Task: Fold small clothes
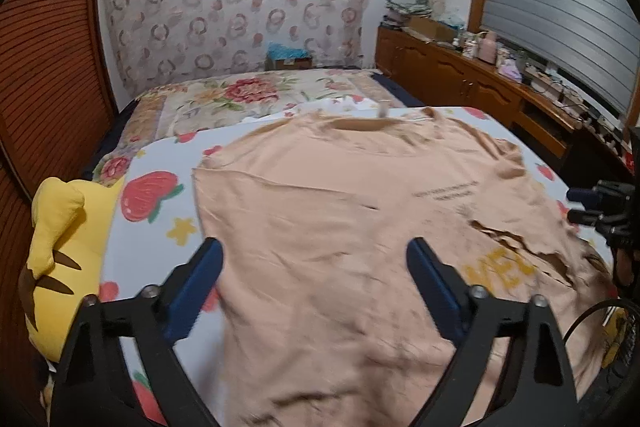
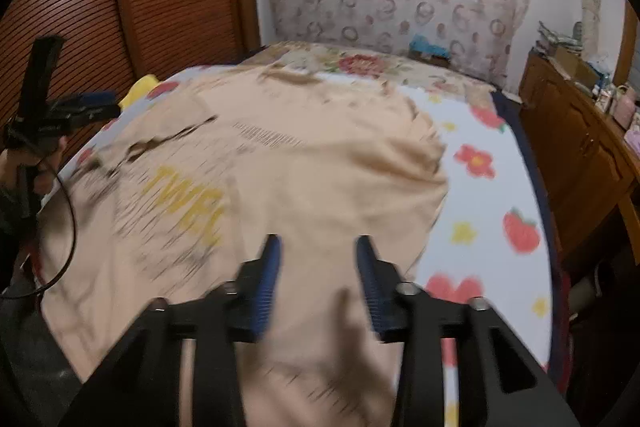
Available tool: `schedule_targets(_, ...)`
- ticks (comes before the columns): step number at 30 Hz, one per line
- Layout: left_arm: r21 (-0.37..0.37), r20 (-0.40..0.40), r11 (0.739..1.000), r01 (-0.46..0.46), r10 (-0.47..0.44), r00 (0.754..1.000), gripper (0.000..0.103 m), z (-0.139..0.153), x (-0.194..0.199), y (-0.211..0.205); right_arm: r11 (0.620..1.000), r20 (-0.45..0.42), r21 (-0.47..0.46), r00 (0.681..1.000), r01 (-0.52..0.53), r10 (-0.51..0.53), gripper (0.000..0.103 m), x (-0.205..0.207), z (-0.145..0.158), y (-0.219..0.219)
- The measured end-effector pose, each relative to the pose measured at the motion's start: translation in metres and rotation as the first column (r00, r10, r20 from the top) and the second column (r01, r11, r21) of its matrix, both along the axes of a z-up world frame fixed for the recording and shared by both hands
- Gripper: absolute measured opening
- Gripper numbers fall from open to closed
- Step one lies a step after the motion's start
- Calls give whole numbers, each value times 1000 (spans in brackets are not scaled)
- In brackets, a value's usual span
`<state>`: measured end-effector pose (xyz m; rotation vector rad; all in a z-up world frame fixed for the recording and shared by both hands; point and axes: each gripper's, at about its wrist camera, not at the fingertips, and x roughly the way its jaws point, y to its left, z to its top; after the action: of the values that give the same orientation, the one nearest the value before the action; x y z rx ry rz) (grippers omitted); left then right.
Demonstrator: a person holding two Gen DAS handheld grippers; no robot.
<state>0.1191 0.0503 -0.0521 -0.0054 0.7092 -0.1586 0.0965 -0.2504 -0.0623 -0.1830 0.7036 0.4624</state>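
T-shirt (image 1: pixel 320 227) flat on bedsheet (image 1: pixel 160 163), plush toy (image 1: pixel 60 227) left.

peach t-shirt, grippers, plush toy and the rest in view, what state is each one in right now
peach cotton t-shirt with yellow lettering: spread flat on the bed, unfolded, creased near the print
left gripper: open, nothing gripped
right gripper: open, shirt beneath, not pinched
yellow plush toy: lying at the bed's edge
strawberry-print white sheet: spread under the shirt
grey window shutter: down

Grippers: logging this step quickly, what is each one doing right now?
Left gripper: open, holding nothing, above the peach T-shirt.
Right gripper: partly open, nothing pinched, shirt lies loose below.
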Motion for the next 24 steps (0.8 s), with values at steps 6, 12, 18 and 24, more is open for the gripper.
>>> schedule_targets(6, 6, -58, 998, -68, 68, 996, 70, -12, 36, 36, 996, -22, -2, 996, 89, -89, 50, 64, -9, -18)
schedule_targets(12, 13, -108, 994, -113, 114, 988, 70, -24, 67, 58, 989, -93, 31, 986, 142, -139, 50, 123, -23, -28)
schedule_targets(18, 20, -150, 992, -125, 126, 981, 70, -39, 90, 64, 994, -140, 67, 987, 88, -78, 50, 145, -35, -19)
schedule_targets(24, 29, -169, 992, -124, 127, 977, 70, -50, 100, 65, 990, -80, 101, 993, 94, -86, 5, 153, -32, -42)
